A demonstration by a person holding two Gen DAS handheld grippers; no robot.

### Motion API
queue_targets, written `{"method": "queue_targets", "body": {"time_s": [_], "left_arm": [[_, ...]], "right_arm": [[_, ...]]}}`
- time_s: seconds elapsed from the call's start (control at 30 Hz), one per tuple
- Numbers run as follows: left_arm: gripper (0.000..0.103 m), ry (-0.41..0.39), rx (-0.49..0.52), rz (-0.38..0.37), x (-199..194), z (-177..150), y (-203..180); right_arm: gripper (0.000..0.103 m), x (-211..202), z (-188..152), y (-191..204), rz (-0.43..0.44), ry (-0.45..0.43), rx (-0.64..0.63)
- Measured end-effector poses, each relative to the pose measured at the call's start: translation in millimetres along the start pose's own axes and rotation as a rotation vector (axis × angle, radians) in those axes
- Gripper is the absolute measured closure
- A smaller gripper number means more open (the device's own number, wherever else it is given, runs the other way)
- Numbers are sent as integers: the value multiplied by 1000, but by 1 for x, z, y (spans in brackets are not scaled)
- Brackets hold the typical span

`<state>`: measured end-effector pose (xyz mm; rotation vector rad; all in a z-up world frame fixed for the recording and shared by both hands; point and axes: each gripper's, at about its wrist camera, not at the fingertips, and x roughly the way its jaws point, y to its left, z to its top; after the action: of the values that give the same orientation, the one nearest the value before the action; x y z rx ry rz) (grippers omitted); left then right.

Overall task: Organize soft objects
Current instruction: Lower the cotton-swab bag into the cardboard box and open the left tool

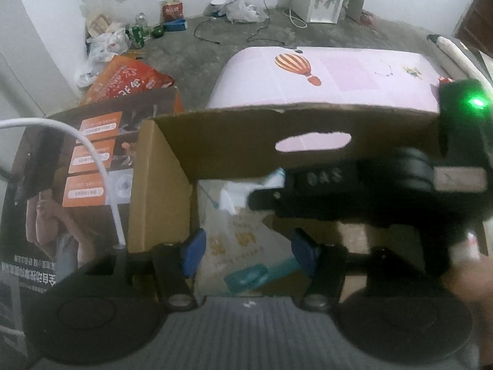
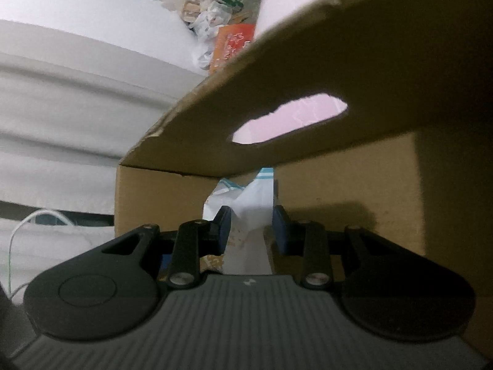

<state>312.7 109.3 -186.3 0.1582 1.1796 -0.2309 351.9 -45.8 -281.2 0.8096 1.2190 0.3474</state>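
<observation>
1. My left gripper [image 1: 246, 254] hangs over the open cardboard box [image 1: 160, 185], its blue pads spread wide apart with nothing pinched between them.
2. Below those pads, inside the box, lies a soft white pack [image 1: 237, 243] printed with gold characters. A teal strip [image 1: 246, 276] lies across its near end.
3. My right gripper [image 2: 250, 231] is down inside the same box; from the left wrist view it shows as a dark, blurred body [image 1: 369, 185] to the right of the pack.
4. The right jaws are partly parted, with the white plastic of the pack [image 2: 252, 206] rising up between the pads. I cannot tell whether the pads actually press on it or just stand beside it.
5. The far box flap [image 2: 339, 71] with its oval handle hole leans over the right gripper, and the pack's top, edged in teal stripes, reaches up near the flap's lower edge.
6. Beyond the box is a pink surface with a hot-air balloon picture [image 1: 297, 67].
7. An orange bag [image 1: 129, 80] sits behind the box's left flap.
</observation>
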Motion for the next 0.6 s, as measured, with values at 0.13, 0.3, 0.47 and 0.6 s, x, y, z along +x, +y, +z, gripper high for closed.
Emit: {"method": "queue_targets", "body": {"time_s": [0.13, 0.3, 0.47, 0.6], "left_arm": [[40, 10, 7, 2, -1, -7, -1], [41, 11, 15, 11, -1, -10, -5], [40, -1, -7, 16, -4, -8, -5], [40, -15, -11, 25, -9, -6, -8]], "right_arm": [[74, 3, -2, 3, 2, -21, 21], [72, 0, -3, 8, -14, -39, 2], [54, -21, -4, 7, -21, -75, 4], [54, -44, -7, 8, -9, -110, 2]]}}
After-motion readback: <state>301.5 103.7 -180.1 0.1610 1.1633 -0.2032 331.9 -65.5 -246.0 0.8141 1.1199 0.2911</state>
